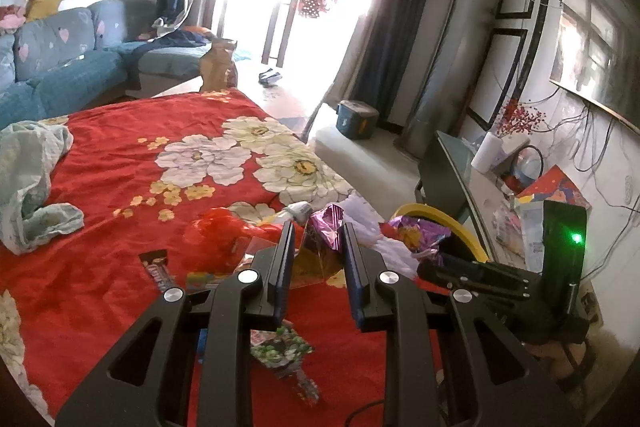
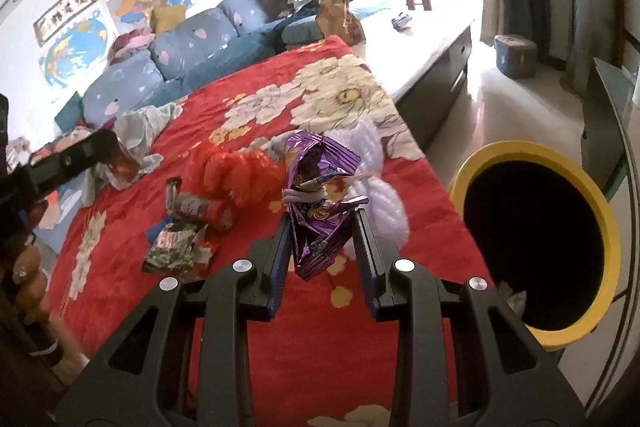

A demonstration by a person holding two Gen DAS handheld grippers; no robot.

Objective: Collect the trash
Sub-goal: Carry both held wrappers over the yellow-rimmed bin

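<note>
My right gripper (image 2: 322, 223) is shut on a crumpled purple foil wrapper (image 2: 318, 187) and holds it above the red flowered cloth (image 2: 328, 347). The yellow-rimmed trash bin (image 2: 536, 247) stands open just right of it, beside the table edge. My left gripper (image 1: 318, 231) is open above the cloth, its fingers either side of a yellow and purple wrapper (image 1: 320, 251). A red plastic bag (image 1: 216, 235), a green snack packet (image 1: 280, 347) and a brown candy wrapper (image 1: 158, 267) lie around it. The right gripper's purple wrapper (image 1: 412, 231) shows by the bin rim (image 1: 460, 227).
A white plastic bag (image 2: 380, 195) lies behind the purple wrapper. A pale blue cloth (image 1: 32, 183) is bunched at the table's left. A blue sofa (image 1: 60, 67) stands behind, a glass TV stand (image 1: 460, 179) to the right with clutter.
</note>
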